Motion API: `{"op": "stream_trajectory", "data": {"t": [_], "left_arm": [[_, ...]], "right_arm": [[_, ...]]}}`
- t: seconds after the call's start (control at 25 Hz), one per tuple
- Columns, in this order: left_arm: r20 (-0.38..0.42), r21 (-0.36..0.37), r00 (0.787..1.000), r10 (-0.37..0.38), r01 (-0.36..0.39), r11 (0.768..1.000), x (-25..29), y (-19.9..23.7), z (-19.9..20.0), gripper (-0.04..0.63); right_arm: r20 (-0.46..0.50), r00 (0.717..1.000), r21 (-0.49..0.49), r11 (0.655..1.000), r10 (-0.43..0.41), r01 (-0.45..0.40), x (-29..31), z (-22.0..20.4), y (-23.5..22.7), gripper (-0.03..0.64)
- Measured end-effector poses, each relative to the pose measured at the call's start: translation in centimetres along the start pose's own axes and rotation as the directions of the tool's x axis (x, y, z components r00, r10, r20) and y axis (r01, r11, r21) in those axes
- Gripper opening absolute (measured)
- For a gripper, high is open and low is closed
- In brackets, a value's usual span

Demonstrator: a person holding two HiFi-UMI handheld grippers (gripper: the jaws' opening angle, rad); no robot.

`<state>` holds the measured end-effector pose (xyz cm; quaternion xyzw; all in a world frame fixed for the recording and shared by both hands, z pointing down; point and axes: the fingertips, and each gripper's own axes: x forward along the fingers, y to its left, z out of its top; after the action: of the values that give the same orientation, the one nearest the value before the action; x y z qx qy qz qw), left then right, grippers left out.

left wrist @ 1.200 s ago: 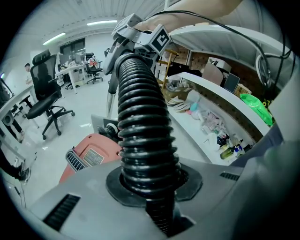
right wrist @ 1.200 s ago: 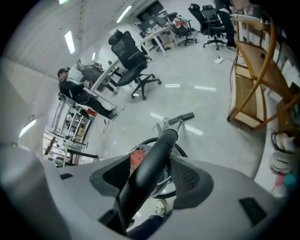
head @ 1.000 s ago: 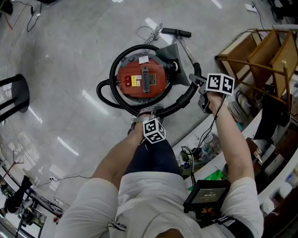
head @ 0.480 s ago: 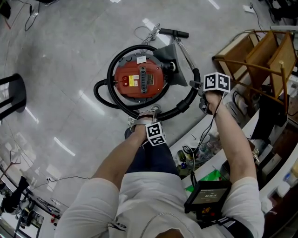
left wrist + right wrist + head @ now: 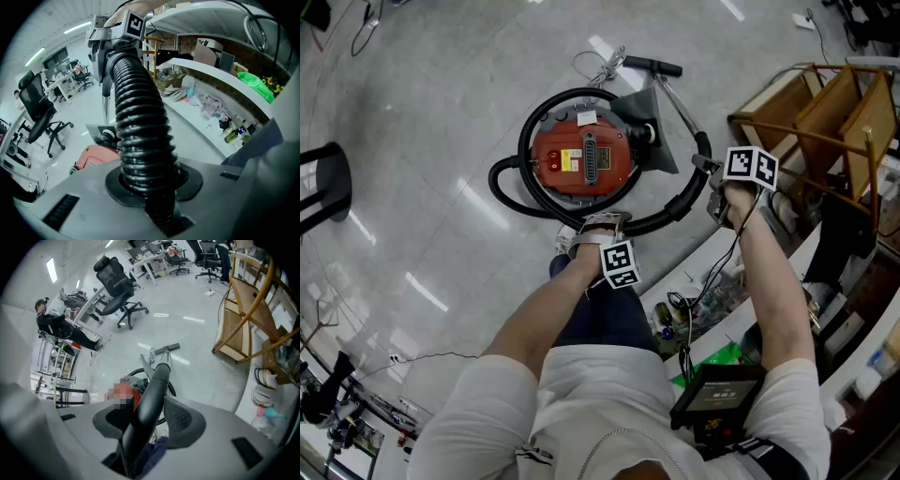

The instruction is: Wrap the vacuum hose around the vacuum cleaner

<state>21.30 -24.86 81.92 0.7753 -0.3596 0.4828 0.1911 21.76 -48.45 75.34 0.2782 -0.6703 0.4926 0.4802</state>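
Lately, little is shifting in how the vacuum hose (image 5: 673, 208) lies. One turn is already circling the red vacuum cleaner (image 5: 581, 161) on the floor (image 5: 441, 141), with a slack bulge sticking out on its far-left side, just as it did a second ago. The free run is sweeping along the near side of the body towards our right hand.

The real change is at the right tongs (image 5: 713, 184). Their jaws are coming in from full width and are now standing moderately wide, with the smooth black hose end (image 5: 152, 394) running between them. From the right gripper view the pads seem to be meeting that tube on both sides, so we are reading this as a fresh grip and not a hover. We are judging that this gives us both ends of the loose run, which the next turn around the body calls for.

The left tongs (image 5: 596, 225) are staying as they were, narrow and clamped on the ribbed part of the hose, which is filling the gap between the pads completely. They are sitting just at the near edge of the cleaner, almost against its body.

We are expecting the stiff end to resist bending as the wrap tightens.
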Motion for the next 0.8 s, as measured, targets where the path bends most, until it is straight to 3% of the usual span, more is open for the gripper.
{"op": "stream_trajectory", "data": {"t": [0.28,0.48,0.68,0.8], "left_arm": [[0.037,-0.031,0.999,-0.021,0.022,0.999,-0.5,-0.6,0.2,0.081],[0.084,-0.061,0.996,-0.028,0.033,0.998,-1.3,-0.9,0.7,0.080],[0.072,-0.052,0.997,-0.040,0.044,0.998,-1.2,-1.2,0.4,0.080],[0.071,-0.034,0.997,-0.038,0.040,0.999,-0.8,-1.4,0.9,0.080]], "right_arm": [[-0.064,0.998,-0.048,0.999,-0.002,-0.001,0.5,-0.3,0.1,0.216],[-0.069,0.998,0.018,1.000,0.007,-0.006,2.3,0.2,-1.0,0.216],[-0.143,0.987,0.035,0.996,-0.073,0.079,3.6,0.0,-2.0,0.212],[-0.122,0.989,0.037,0.995,-0.086,0.091,3.2,0.5,-1.8,0.196]]}}
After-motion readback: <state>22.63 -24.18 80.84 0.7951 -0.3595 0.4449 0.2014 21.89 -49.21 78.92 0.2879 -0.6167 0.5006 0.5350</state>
